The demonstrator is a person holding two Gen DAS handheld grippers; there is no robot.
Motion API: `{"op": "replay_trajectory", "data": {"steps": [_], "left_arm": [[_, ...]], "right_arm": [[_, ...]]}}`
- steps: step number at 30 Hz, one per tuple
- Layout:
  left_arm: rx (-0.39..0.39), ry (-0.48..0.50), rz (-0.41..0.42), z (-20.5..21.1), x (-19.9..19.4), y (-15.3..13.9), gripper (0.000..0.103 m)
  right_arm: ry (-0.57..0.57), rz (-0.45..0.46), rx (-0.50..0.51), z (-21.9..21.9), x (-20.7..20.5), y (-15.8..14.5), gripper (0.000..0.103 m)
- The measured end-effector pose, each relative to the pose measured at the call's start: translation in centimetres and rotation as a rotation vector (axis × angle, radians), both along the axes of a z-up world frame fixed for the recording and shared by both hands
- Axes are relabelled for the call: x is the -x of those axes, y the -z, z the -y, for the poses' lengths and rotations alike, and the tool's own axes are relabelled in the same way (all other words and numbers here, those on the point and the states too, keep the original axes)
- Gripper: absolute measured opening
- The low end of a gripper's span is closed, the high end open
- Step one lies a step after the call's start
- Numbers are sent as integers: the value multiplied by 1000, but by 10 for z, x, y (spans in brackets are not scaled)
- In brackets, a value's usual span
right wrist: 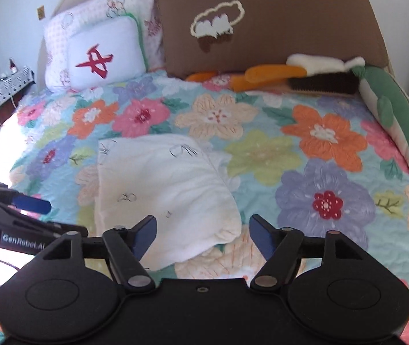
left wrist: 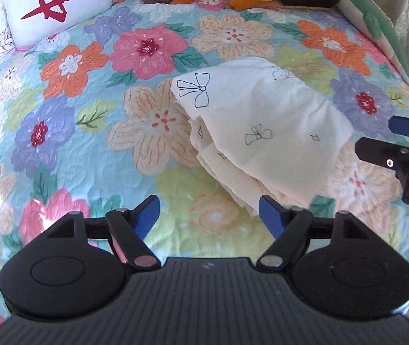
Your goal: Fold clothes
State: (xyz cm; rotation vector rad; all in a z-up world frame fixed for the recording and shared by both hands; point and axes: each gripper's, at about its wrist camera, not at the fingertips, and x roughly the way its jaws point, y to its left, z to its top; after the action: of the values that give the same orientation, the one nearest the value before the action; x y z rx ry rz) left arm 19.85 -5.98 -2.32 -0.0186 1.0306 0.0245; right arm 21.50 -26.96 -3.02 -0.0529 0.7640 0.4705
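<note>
Cream garment lies folded on floral quilt; left gripper and right gripper hover near it, both spread wide, empty.

The bedspread is patterned with large pink, orange, lilac and peach flowers on pale blue. The folded garment is cream, sprinkled with thin dark bows. A red character is borne by the white pillow. The tongs' pads are blue, possibly navy.
</note>
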Motion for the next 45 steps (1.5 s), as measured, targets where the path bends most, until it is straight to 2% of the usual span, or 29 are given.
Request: {"op": "replay_trajectory", "data": {"steps": [5, 9, 11, 16, 21, 25, 30, 33, 40, 45], "left_arm": [[-14, -4, -1, 9, 19, -9, 83], [14, 17, -21, 18, 32, -12, 84], [0, 29, -10, 24, 39, -13, 84], [-60, 40, 18, 37, 50, -14, 84], [-33, 71, 20, 45, 58, -18, 84], [-57, 98, 41, 53, 63, -22, 84], [-23, 80, 44, 51, 63, -22, 91], [-34, 80, 45, 51, 63, -21, 96], [-47, 76, 39, 53, 62, -18, 98], [-93, 88, 39, 56, 63, -15, 99]], "right_arm": [[-77, -37, -3, 0, 12, -6, 78], [-145, -31, 33, -2, 30, -10, 78], [-167, -19, 35, -1, 39, -12, 79], [-151, 9, 50, 2, 42, -14, 80], [-128, 13, 47, 6, 40, -16, 81], [-128, 18, 70, 4, 42, -16, 81], [-128, 17, 78, 3, 42, -15, 82], [-126, 11, 80, 2, 41, -15, 83], [-119, -12, 90, 2, 38, -10, 83], [-96, -31, 111, 3, 36, -6, 83]]}}
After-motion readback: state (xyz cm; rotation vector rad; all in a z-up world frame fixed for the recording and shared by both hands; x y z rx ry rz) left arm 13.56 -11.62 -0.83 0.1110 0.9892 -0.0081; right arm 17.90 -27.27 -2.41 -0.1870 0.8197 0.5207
